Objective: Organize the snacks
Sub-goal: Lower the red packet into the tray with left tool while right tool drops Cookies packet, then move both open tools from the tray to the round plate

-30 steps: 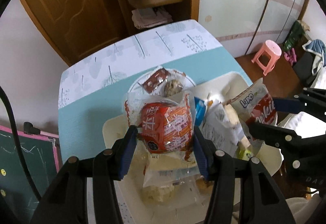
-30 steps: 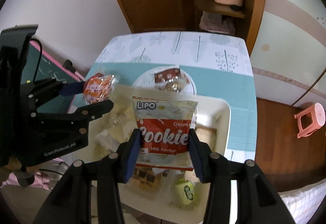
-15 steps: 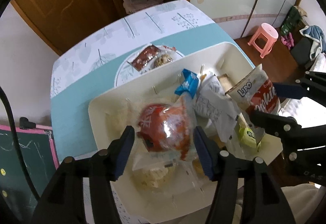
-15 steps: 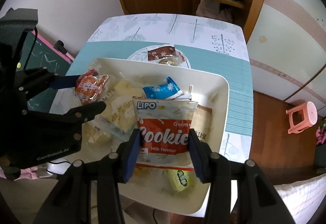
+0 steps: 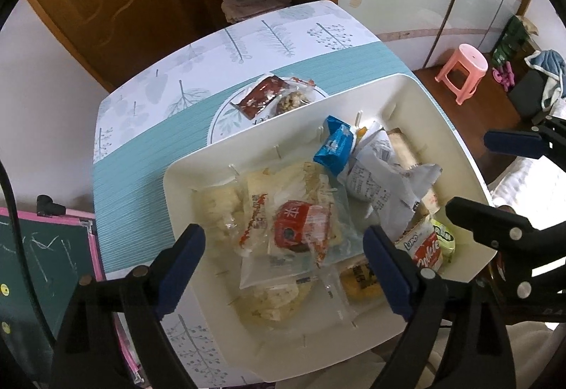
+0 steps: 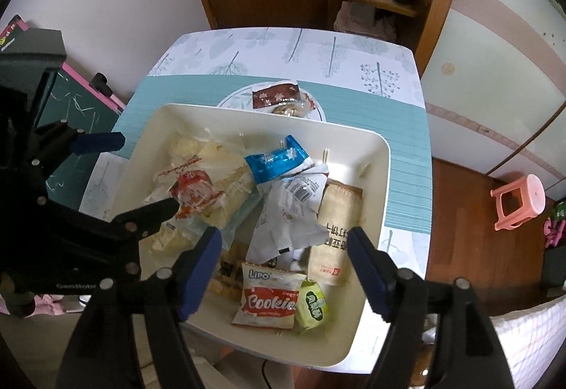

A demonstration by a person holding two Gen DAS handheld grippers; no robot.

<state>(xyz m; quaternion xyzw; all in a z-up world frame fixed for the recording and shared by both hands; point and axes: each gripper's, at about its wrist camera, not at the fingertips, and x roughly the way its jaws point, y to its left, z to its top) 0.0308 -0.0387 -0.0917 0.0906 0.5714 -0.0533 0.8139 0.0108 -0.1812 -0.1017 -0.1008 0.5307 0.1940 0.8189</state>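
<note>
A white bin [image 5: 169, 178] [image 6: 385, 176] on the table holds several wrapped snacks. My left gripper [image 5: 281, 244] hangs over its left part with jaws opening. The orange-red wrapped bun [image 5: 300, 224] [image 6: 192, 192] lies loose on the pile below, clear of both pads. My right gripper [image 6: 284, 240] is over the bin's near right part, its jaws opening too. The Lipo cookie bag [image 6: 269, 298] [image 5: 426, 247] lies in the bin beside a green sweet [image 6: 313, 304], touched by neither pad. Each gripper also shows in the other's view, the left gripper [image 6: 146, 173] and the right gripper [image 5: 470, 173].
Behind the bin a round plate [image 5: 219, 129] [image 6: 320, 111] carries a brown packet [image 5: 260, 97] and a clear-wrapped snack. A green chalkboard [image 5: 35, 247] stands left of the table, a pink stool [image 5: 463, 63] on the floor to the right. A door and shelf stand behind.
Both grippers have opened. The orange-red bun has dropped from the left jaws onto the pile. The cookie bag has dropped from the right jaws into the bin. The left gripper has sunk toward the bin.
</note>
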